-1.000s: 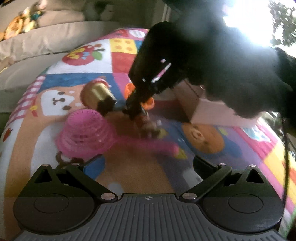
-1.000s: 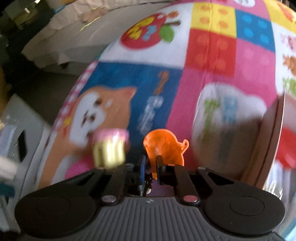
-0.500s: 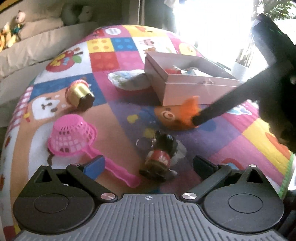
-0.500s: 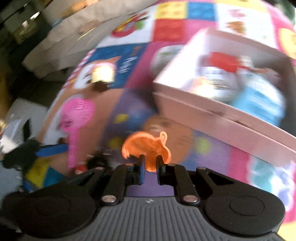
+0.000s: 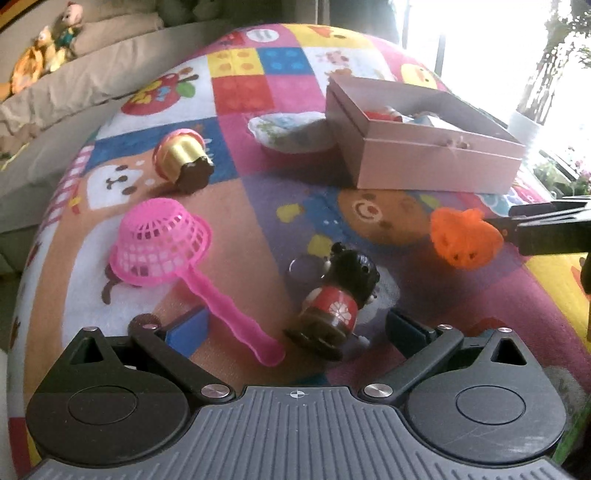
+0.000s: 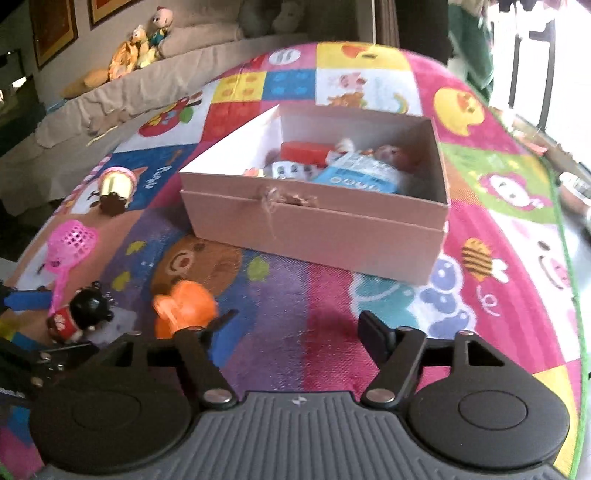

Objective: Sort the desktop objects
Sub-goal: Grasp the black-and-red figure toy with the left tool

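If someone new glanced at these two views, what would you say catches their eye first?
Probably the bright patchwork play mat under everything, and the open pink box at its middle, already holding several toys. Next the orange toy at the right tool, whose jaws are opening, short of the box. Nearer the left tool stands a black figurine in red, with a pink strainer to its left.

beige sofa [image 6: 155, 85] — back | bright window [image 5: 480, 44] — right | framed pictures [image 6: 51, 29]
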{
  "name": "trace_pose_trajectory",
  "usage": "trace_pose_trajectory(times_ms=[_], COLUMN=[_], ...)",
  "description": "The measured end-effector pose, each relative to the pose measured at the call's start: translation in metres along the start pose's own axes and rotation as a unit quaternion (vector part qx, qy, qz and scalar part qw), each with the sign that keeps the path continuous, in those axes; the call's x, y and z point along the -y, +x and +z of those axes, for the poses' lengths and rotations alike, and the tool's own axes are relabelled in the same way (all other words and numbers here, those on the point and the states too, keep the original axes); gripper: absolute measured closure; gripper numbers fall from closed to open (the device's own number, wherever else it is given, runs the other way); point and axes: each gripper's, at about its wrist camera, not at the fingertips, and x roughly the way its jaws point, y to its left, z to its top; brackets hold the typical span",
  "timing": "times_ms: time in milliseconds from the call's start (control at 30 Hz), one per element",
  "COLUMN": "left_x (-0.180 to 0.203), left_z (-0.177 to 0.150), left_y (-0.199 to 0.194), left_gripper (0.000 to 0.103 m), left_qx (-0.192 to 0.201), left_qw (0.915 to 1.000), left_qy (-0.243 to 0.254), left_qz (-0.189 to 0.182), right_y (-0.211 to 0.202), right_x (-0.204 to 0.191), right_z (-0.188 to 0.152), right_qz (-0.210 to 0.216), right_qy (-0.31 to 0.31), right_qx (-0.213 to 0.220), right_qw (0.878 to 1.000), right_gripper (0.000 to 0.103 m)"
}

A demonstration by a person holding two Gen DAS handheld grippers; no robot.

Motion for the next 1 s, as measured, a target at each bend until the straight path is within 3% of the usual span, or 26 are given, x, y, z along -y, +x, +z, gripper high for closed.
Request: trace_pose_trajectory(times_ms=[200,367,500,667,833,1000], left_x=[-0.001,0.001,0.005,0.021,0.025,0.008], left_z=[-0.003,-0.008,-0.012,-0.023,-0.020,-0.010], left_y=[-0.001,-0.005,-0.020,-0.037,-0.024,-0.015], left_gripper=[0.000,0.000,0.000,0.000,0.000,0.000], left_qx=[0.006,0.016,0.012,0.011,0.008,0.008], left_qw=[0.9999,0.9998,0.9972,0.9857,0.9897,0.9932], left_qy=[0.008,0.013,0.031,0.101,0.092,0.048], left_qz=[-0.004,-0.004,-0.067,-0.135,-0.109,-0.106], right_y=[0.000,0.004,0.004,0.005,0.006,0.006], right_x=[0.001,0.009,0.009,0.009,0.008,0.008], right_z=[-0.010,-0.009,-0.011,-0.011,-0.011,-0.011], right_qz=[-0.006,0.000,-0.003,-0.005,-0.008,-0.008], right_qy=[0.015,0.045,0.053,0.055,0.053,0.053], right_qx=[0.024,0.018,0.020,0.020,0.019,0.019], right_qw=[1.000,0.999,0.998,0.998,0.998,0.998], right_gripper=[0.012,0.001,0.000,0.000,0.000,0.000])
